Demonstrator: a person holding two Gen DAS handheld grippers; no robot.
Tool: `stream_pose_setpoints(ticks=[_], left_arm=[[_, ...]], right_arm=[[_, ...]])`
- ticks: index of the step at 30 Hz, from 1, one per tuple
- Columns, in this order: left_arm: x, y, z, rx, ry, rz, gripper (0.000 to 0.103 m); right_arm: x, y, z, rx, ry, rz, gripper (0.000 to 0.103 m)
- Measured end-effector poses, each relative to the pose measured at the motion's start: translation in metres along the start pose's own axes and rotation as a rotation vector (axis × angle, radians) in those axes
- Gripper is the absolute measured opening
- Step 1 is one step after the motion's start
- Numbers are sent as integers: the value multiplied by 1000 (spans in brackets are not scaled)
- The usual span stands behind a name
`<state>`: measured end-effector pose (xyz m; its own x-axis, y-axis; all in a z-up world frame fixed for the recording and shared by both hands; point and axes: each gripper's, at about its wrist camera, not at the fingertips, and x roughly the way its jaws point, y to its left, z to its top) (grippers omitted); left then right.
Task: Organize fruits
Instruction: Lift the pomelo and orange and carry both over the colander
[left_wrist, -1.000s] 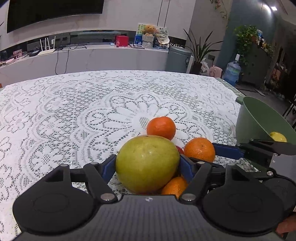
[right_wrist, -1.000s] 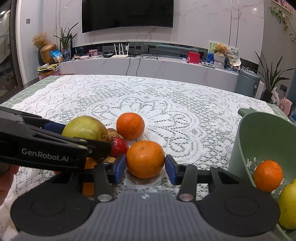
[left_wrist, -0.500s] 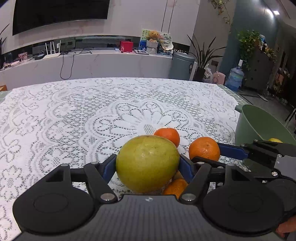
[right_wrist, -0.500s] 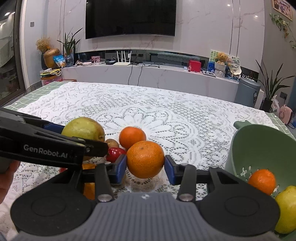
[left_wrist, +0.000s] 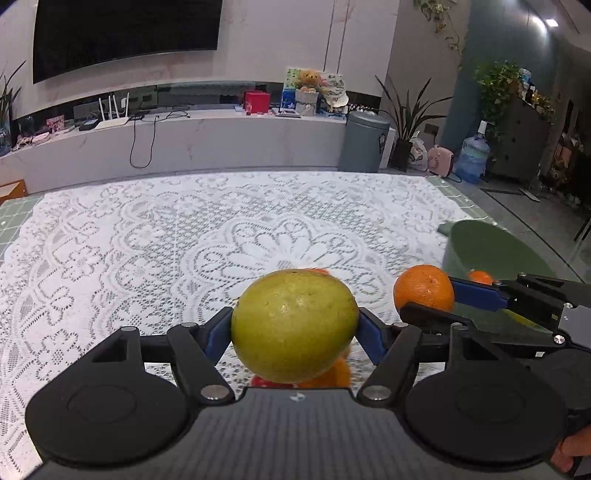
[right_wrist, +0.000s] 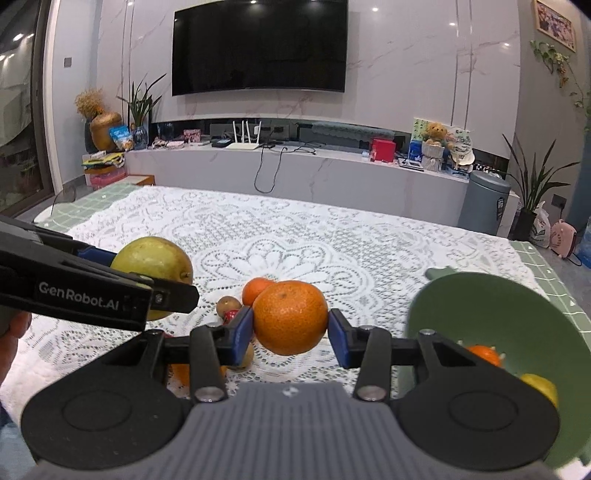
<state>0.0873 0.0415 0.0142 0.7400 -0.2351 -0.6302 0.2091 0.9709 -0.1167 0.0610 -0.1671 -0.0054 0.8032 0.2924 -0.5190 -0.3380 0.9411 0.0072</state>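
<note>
- The left claw (left_wrist: 294, 328) grips a big green fruit (left_wrist: 294, 325) between its blue pads, jaws spread wide.
- The right claw (right_wrist: 290, 326) clamps an orange (right_wrist: 290, 316), jaws narrower.
- Both fruits hang clear above the lace-covered desk (right_wrist: 369, 243).
- The green bowl (right_wrist: 491, 314) sits just to the right; I'd carry each fruit over its rim, lower it, then release gently.
- Loose fruit lies beneath.

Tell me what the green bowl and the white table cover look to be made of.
Green colander bowl: likely plastic, matte, one even colour, with drain holes moulded through its wall. White table cover: lace or a lace-look sheet, with an openwork floral pattern; fabric or vinyl, I cannot tell.
</note>
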Motion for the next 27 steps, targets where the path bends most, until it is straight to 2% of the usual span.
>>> stream_pose_setpoints(ticks=[10,18,22,27], left_arm=[[-15,-39,13,36,-8,-68,81],[-4,-83,34,96,23,-187,81],[7,-108,44,140,57,-248,81],[31,-136,55,187,126,-319,81]], right_arm=[[-47,-33,11,40,-25,-67,42],[-74,-78,11,72,12,-152,42],[-82,-104,9,102,57,-171,42],[-79,-134,5,148,156,-141,42]])
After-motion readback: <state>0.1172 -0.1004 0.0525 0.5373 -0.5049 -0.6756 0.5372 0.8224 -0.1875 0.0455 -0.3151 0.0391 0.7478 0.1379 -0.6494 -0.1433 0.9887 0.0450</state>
